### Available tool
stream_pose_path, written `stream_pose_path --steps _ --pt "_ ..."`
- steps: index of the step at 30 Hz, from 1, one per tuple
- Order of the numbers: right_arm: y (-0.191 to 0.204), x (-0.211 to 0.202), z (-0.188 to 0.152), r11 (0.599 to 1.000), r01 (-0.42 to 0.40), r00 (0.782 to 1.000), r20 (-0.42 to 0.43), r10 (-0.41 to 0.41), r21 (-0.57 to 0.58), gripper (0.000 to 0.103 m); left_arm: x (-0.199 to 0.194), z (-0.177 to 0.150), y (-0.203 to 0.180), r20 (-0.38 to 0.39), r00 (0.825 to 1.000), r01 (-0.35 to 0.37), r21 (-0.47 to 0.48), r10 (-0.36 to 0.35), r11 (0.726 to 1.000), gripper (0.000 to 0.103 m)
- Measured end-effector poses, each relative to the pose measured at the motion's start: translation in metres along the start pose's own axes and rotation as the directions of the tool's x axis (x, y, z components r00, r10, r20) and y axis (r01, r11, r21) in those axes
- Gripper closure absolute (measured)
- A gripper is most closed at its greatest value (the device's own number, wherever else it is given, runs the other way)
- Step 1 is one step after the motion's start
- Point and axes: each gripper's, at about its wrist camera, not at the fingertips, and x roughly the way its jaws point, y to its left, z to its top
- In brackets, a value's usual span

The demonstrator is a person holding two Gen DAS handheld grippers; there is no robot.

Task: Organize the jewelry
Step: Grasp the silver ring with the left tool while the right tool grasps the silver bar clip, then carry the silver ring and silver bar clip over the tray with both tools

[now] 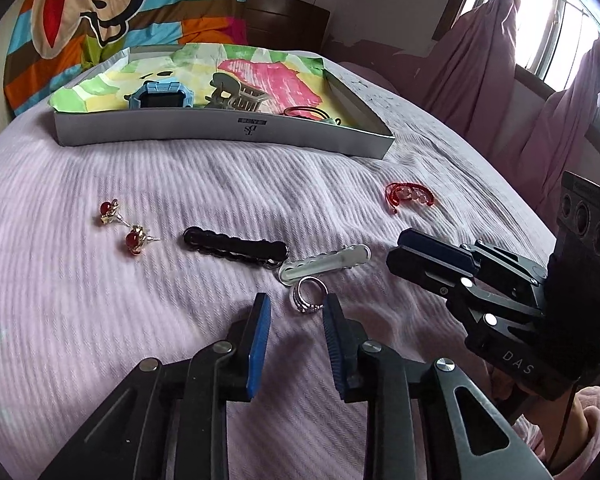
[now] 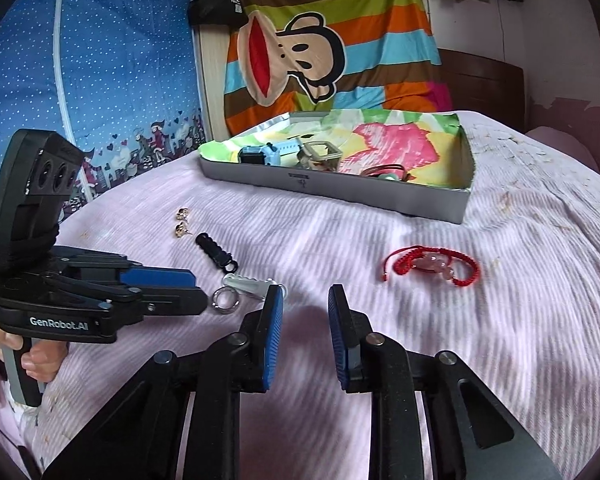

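Note:
A silver ring (image 1: 310, 300) lies on the pink bedspread between the tips of my left gripper (image 1: 297, 304). It sits close against the right pad, with a gap to the left pad, so the narrow jaws do not press on it. Just beyond it lie a white hair clip (image 1: 324, 266) and a black hair clip (image 1: 236, 248). Two red earrings (image 1: 136, 240) rest further left. My right gripper (image 2: 305, 294) hovers over bare cloth, narrowly open and holding nothing. A red cord bracelet (image 2: 430, 266) lies ahead of it to the right.
A shallow grey box (image 1: 220, 136) at the back holds a blue watch (image 1: 162, 96), a claw clip (image 1: 236, 94) and a red hair tie (image 1: 306, 113) on colourful paper. A hand grips the left tool (image 2: 40, 360). Pink curtains (image 1: 480, 60) hang at the right.

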Motion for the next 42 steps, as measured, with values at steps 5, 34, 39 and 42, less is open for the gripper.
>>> stream_pose_path --steps 5,34,39,42 --pt "0.007 0.009 0.002 0.999 -0.030 0.999 -0.018 0.029 -0.013 0.085 0.005 0.000 0.001 -0.015 1.000 0.008 -0.028 -0.009 1.000 0.082" --pt "0.004 0.022 0.008 0.995 -0.094 0.995 -0.012 0.095 0.031 0.100 -0.015 0.010 0.012 0.112 0.994 0.031 -0.105 -0.019 0.994 0.095" --pt "-0.006 0.008 0.018 0.995 -0.074 0.995 0.065 0.070 0.063 0.101 -0.028 0.032 0.015 0.195 0.980 -0.009 -0.116 0.032 0.993 0.095" --pt "-0.012 0.001 0.027 0.995 -0.060 0.992 0.113 0.052 0.074 0.101 -0.032 0.050 0.018 0.243 0.968 -0.038 -0.126 0.068 0.991 0.095"
